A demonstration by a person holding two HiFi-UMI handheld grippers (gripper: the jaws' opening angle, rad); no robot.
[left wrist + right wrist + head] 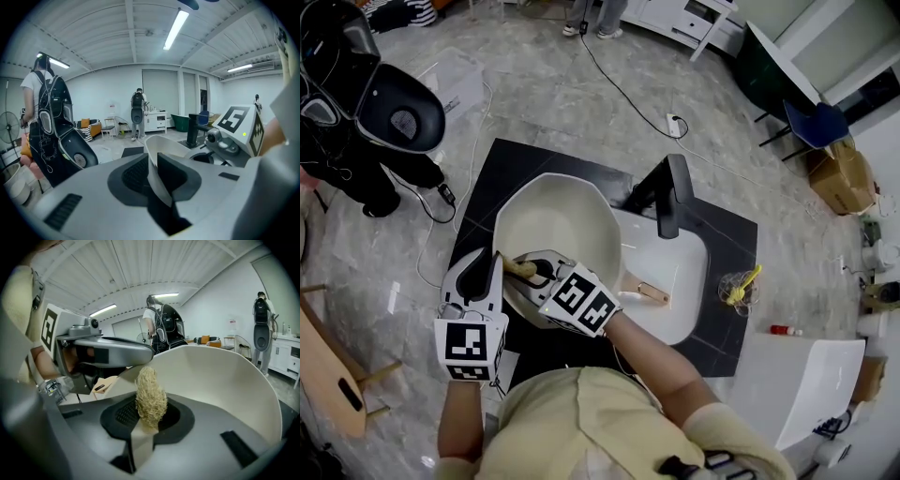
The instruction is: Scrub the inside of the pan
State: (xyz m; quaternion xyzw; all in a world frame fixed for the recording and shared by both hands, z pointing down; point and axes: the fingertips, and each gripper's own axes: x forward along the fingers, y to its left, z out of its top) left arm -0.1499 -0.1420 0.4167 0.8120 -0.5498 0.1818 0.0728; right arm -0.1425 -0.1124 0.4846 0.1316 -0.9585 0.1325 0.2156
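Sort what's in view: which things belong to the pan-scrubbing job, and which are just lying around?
Job:
- pan, rim clamped in left gripper
- scrubber, held in right gripper
- sink and faucet

Lying about:
- clear holder with a yellow item, on the counter
- power strip
- cardboard box
- blue chair

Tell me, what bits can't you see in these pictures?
- The pan bottom: head view, partly covered by the right tongs.
- Whether the scrubber touches the pan: right gripper view, the scrubber itself blocks it.
- The yellow thing beside the sink: head view, too small.
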